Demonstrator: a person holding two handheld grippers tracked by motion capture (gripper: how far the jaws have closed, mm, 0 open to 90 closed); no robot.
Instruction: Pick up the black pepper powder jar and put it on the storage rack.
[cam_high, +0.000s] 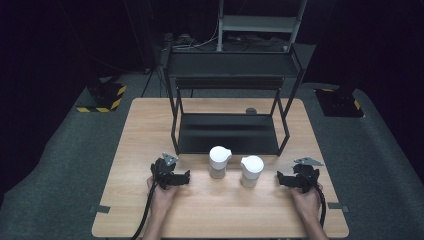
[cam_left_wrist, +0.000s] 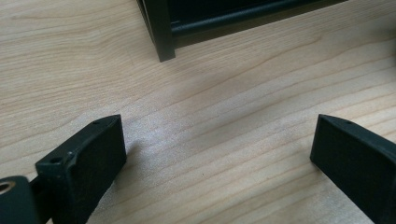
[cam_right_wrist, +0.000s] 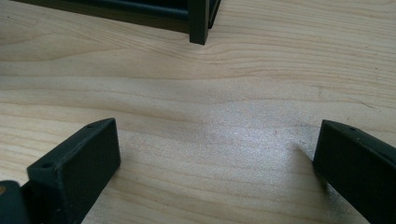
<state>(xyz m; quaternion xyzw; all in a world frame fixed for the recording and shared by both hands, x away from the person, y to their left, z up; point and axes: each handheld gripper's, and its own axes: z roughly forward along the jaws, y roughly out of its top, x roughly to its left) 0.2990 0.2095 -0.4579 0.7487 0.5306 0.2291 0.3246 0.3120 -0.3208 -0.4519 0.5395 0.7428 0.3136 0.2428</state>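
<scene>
A: With both sets of jaws spread wide and holding nothing, what worries you first?

B: The start. The left gripper (cam_high: 171, 176) and right gripper (cam_high: 298, 179) rest low on the counter (cam_high: 135, 150) at its near edge, one at each side. Between them, a little farther in, stand two white lidded cups: the left cup (cam_high: 219, 161) and the right cup (cam_high: 251, 170), near each other but apart.

A: So a sideways reach could go wrong?

B: I'd judge so. Swinging the left gripper in toward its cup might clip it low and tip it, or push it into its neighbour. The cups look tall and narrow, so likely easy to topple.

A: And farther back?

B: The black rack (cam_high: 230, 130) stands just behind the cups. Its front legs show close ahead in the left gripper view (cam_left_wrist: 161, 32) and the right gripper view (cam_right_wrist: 198, 23). Lifting a cup toward a shelf, the frame or upper shelf could catch the lid.
</scene>
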